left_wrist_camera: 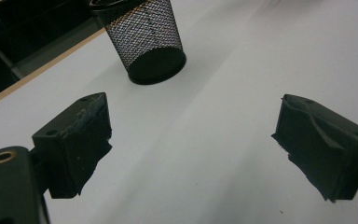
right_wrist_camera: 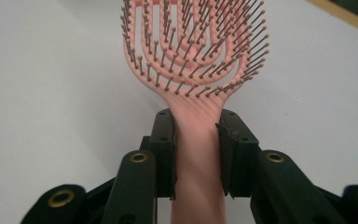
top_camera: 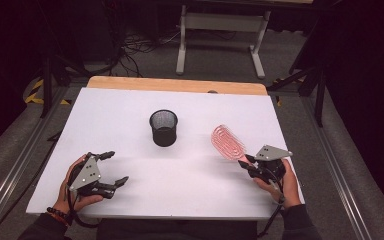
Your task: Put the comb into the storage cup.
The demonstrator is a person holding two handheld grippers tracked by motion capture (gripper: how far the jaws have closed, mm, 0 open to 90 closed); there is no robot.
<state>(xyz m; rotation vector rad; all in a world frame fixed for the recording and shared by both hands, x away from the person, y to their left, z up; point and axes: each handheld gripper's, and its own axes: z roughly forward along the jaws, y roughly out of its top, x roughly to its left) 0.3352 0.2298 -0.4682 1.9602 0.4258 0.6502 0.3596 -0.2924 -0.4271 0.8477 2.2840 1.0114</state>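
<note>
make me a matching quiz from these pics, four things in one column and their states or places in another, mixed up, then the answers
Things:
1. black mesh cup
2. pink plastic hairbrush
3. left gripper
4. right gripper

States or places:
a. jaws wide apart with nothing between them
b. closed on a pink handle
c. standing upright mid-table
d. held by its handle, bristled head pointing away

Pairs: 1-c, 2-d, 3-a, 4-b

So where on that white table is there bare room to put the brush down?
Wide bare patches: between cup and left gripper, and the table's far strip behind the cup. Tightest is around the brush in the right gripper.
</note>
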